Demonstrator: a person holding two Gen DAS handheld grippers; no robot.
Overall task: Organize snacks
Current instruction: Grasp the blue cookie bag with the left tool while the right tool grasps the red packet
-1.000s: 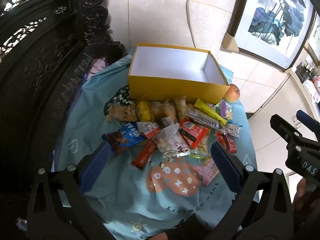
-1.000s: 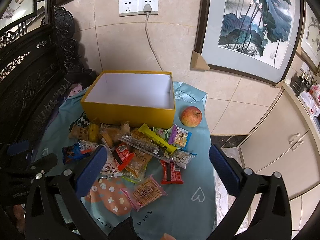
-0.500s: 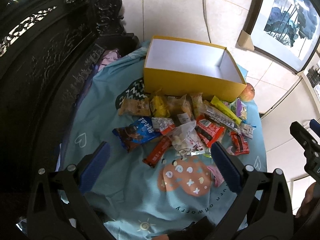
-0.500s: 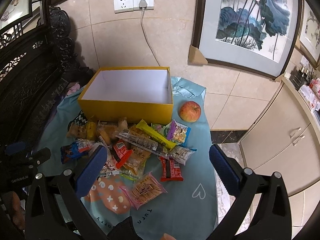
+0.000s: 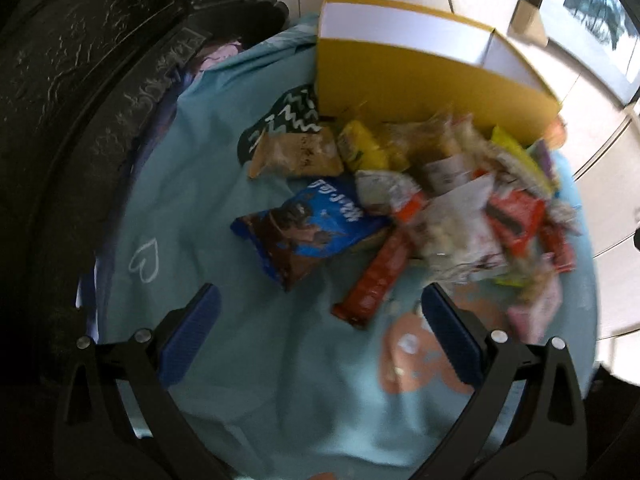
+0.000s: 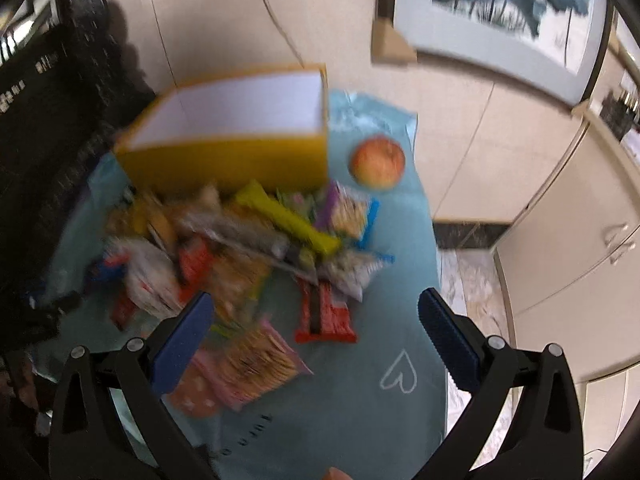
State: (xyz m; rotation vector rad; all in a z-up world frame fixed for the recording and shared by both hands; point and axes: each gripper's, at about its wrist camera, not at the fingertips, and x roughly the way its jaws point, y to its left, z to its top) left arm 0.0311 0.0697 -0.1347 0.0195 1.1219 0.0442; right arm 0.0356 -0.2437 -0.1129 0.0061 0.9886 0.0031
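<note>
both grippers have dropped closer to the snack pile since a second ago, and the views smear with the motion. nearest, the left gripper (image 5: 316,328) hangs over the blue cloth (image 5: 168,200) with its jaws wide apart and nothing in them; the right gripper (image 6: 312,328) is just the same, spread and empty, above the pink cracker pack (image 6: 256,360). just past the left gripper lie the orange bar (image 5: 380,276) and the blue cookie bag (image 5: 304,232), at the near left edge of the heap. past the right one lies a red pack (image 6: 326,312), then the yellow bar (image 6: 288,220) on top of the heap. beyond it all stands the yellow box (image 6: 236,156), which looks empty, with an apple (image 6: 378,162) just to its right. i'd say this is the reach for a first snack; next, one claw needs to settle around an outlying packet, close, and carry it over the box wall.
</note>
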